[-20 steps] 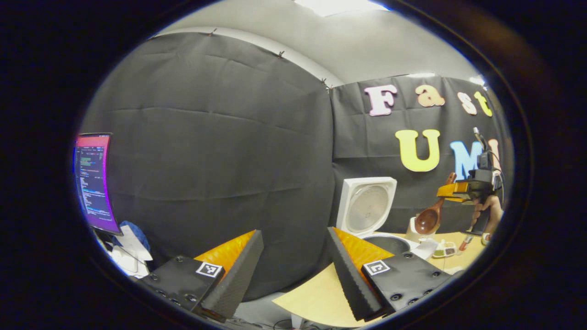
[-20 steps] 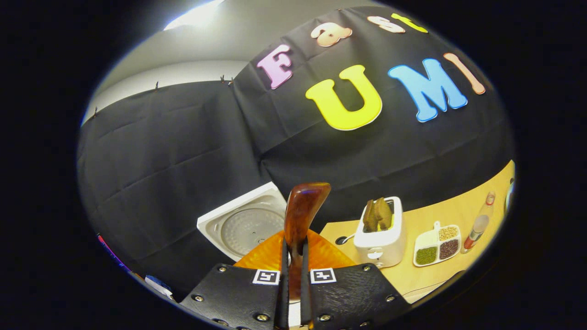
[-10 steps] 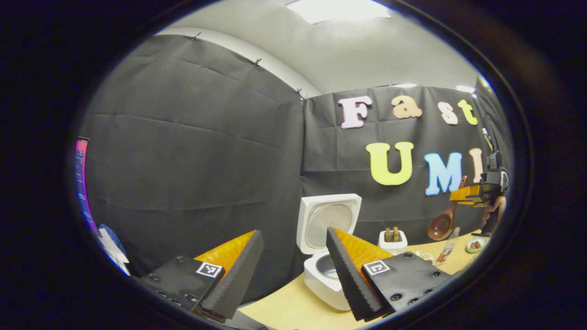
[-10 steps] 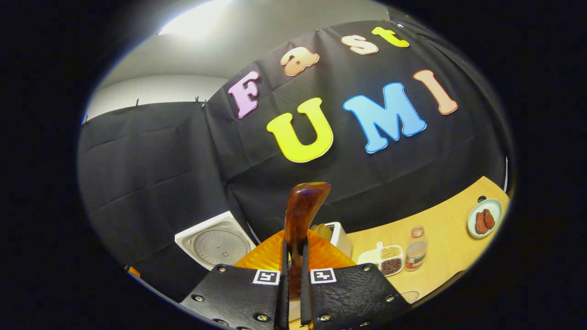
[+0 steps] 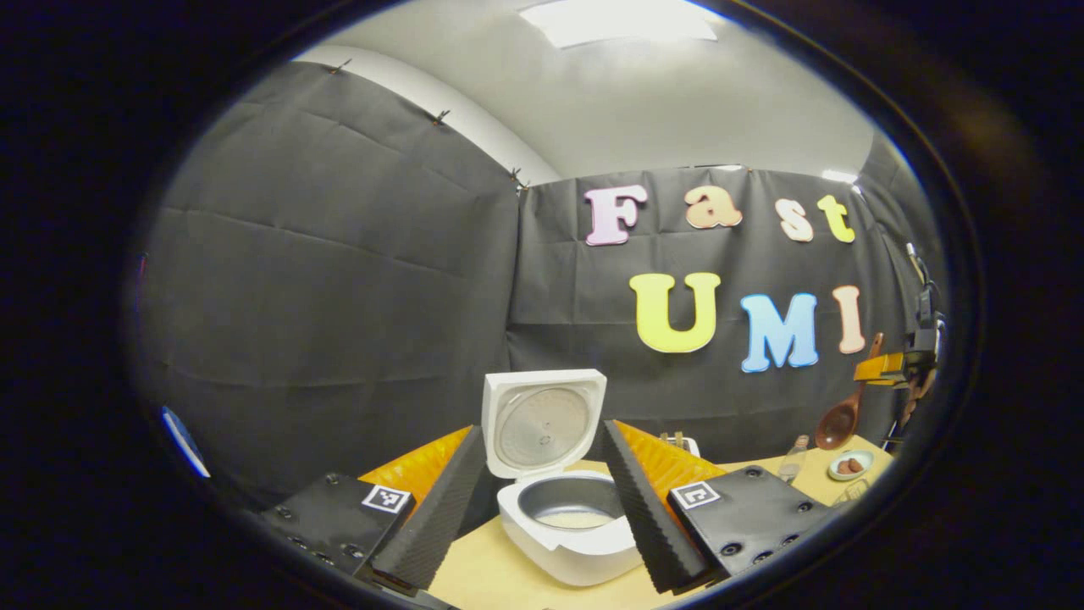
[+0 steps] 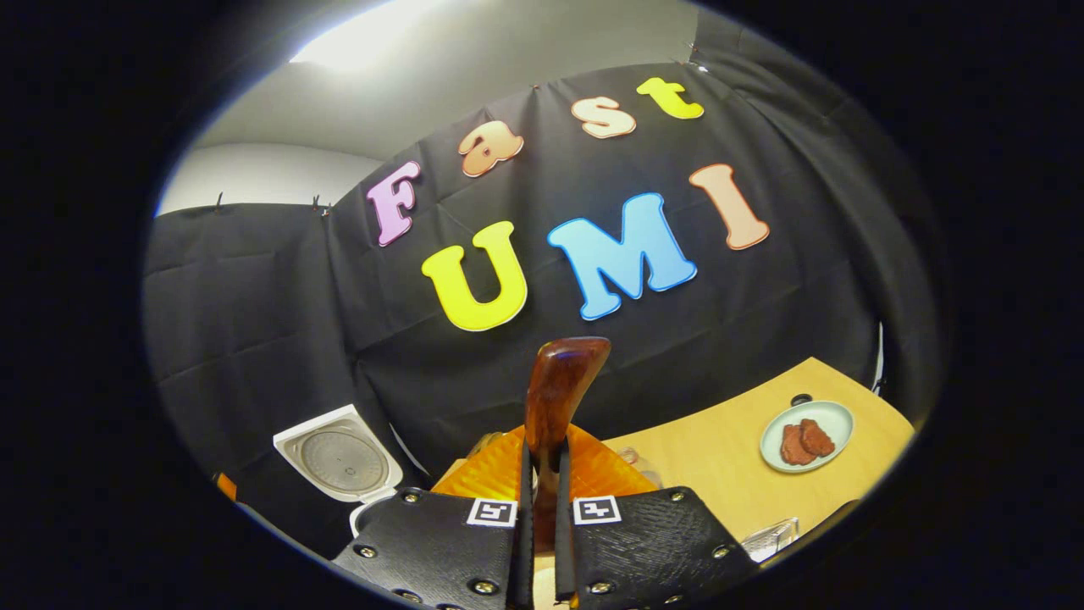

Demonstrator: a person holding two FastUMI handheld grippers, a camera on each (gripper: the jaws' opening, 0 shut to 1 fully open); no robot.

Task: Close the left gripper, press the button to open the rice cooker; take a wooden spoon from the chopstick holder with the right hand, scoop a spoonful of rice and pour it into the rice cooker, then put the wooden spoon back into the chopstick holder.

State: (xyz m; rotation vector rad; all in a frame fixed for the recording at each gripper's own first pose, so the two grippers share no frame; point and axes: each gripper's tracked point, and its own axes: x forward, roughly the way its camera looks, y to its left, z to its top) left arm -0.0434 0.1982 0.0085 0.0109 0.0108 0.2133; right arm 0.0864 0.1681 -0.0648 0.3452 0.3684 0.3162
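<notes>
Left gripper view: left gripper [image 5: 542,496] low over the near edge of the wooden worktop [image 5: 491,580], fingers spread wide, holding nothing; ribbed black pads [image 5: 440,508], orange backs. Between them the white rice cooker [image 5: 567,542] sits at the worktop's near edge, square lid [image 5: 542,419] upright and open, round metal inner plate facing out, grey pot inside with something pale at the bottom. Toward the right edge: clear bottle [image 5: 792,460], small plate [image 5: 849,464] of brown pieces. Far right, the right gripper [image 5: 881,368] held high above the worktop, hand blurred; glossy brown wooden spoon [image 5: 840,419] hangs bowl-down from it.

Right gripper view: cooker lid at lower left. Right gripper's fingers pressed together on the spoon handle, rounded tip pointing up. Pale green plate near the worktop's right corner.
</notes>
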